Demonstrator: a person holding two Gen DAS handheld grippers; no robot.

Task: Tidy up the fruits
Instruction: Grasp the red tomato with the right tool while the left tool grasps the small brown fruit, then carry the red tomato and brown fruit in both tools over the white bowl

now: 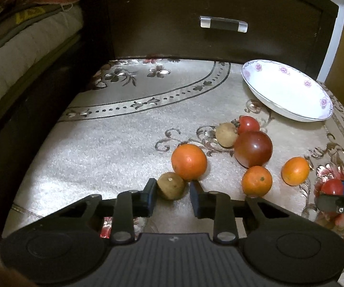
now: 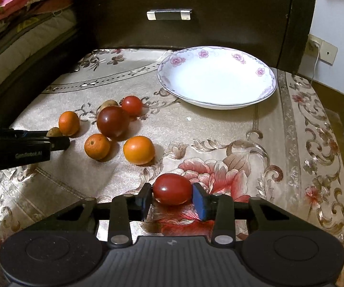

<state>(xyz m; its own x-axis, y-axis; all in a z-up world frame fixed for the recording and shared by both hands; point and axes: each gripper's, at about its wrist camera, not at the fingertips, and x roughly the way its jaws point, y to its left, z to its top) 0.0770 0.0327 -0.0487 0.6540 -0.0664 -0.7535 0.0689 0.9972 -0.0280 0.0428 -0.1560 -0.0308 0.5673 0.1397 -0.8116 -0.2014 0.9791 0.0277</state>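
My left gripper (image 1: 173,189) has its jaws around a small brown longan (image 1: 171,185); the left pad touches it and a small gap shows at the right pad. An orange (image 1: 189,162) sits just behind it. My right gripper (image 2: 172,194) is shut on a red tomato (image 2: 172,189) low over the cloth. Loose fruit lies between them: a large dark tomato (image 2: 112,121), a small red tomato (image 2: 131,105), two more oranges (image 2: 97,146) (image 2: 139,150) and another longan (image 1: 226,134). The white flowered bowl (image 2: 262,91) stands empty at the back right.
A floral cloth (image 1: 114,143) covers the table. A dark wooden cabinet with a drawer handle (image 1: 223,24) stands directly behind it. Bedding is stacked at the left (image 1: 16,31). A wall socket (image 2: 320,47) is at the far right.
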